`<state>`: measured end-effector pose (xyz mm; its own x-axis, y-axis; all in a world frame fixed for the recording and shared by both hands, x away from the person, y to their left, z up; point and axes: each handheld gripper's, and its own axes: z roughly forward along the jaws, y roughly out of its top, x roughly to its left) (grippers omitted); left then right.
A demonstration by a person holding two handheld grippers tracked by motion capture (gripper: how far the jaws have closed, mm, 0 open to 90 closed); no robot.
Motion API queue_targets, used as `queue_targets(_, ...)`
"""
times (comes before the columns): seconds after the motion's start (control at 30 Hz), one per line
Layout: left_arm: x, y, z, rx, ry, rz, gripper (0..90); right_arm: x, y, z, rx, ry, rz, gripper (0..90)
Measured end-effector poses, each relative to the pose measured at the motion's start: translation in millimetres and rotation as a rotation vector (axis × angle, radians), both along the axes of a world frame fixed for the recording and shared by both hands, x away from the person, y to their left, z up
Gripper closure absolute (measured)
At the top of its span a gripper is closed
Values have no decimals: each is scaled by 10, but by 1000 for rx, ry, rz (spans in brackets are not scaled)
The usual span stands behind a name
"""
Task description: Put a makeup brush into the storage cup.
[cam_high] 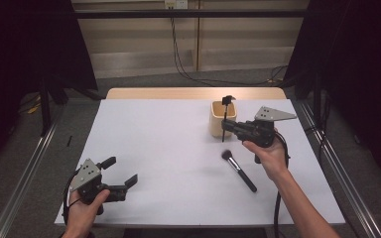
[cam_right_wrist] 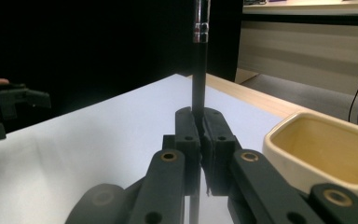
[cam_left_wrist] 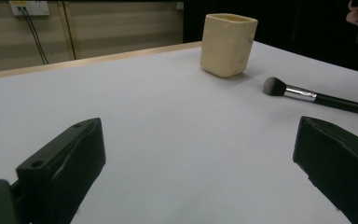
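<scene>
1. The right hand [cam_high: 269,154] reaches in from the near right edge of the high view, forearm angled up and to the left, wrist raised above the white table [cam_high: 168,148]. It grips the body of the right gripper [cam_high: 224,128], whose jaws point left, level with the tabletop.
2. The right gripper is clenched on a thin black brush [cam_high: 224,118]. In the right gripper view the two black pads press on its dark handle [cam_right_wrist: 198,88], which stands upright between them and carries a silver band higher up.
3. The held brush is at the far right of the table, just in front of the cream cup [cam_high: 222,119]. From above its top end overlaps the cup's rim; whether it touches the cup is hard to tell at this angle. In the right gripper view the cup [cam_right_wrist: 326,149] sits just to the right of the jaws, its mouth open upward.
4. A second makeup brush [cam_high: 238,170] lies flat on the table, nearer than the cup, its dark bristles toward the far left and its black handle toward the near right. It is apart from both grippers.
5. The left hand [cam_high: 87,206] comes in at the near left corner, fingers wrapped round the left gripper [cam_high: 121,171]. Its jaws are spread wide and hold nothing, pointing right toward the cup [cam_left_wrist: 227,44] and the lying brush [cam_left_wrist: 314,95].
</scene>
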<state>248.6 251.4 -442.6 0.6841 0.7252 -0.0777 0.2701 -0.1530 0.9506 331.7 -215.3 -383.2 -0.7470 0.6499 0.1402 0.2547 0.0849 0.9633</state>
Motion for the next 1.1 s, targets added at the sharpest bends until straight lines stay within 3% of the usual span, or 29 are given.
queue_targets(0.17, 18, 38, 15, -32, -2, 41, 23, 104, -29, 53, -4, -12, -22, 865)
queue_targets(0.3, 33, 48, 9, -27, -6, 49, 23, 175, -56, 96, -10, -16, -40, 864)
queue_targets(0.4, 15, 57, 23, -54, -14, 76, 24, 225, -81, 127, -7, -22, -56, 865)
queue_targets(0.6, 24, 86, 7, -27, -17, 74, 24, 350, -103, 155, -15, -27, -93, 865)
queue_targets(1.1, -30, 128, -12, -7, -4, 65, 23, 669, -31, 242, -30, -53, -174, 864)
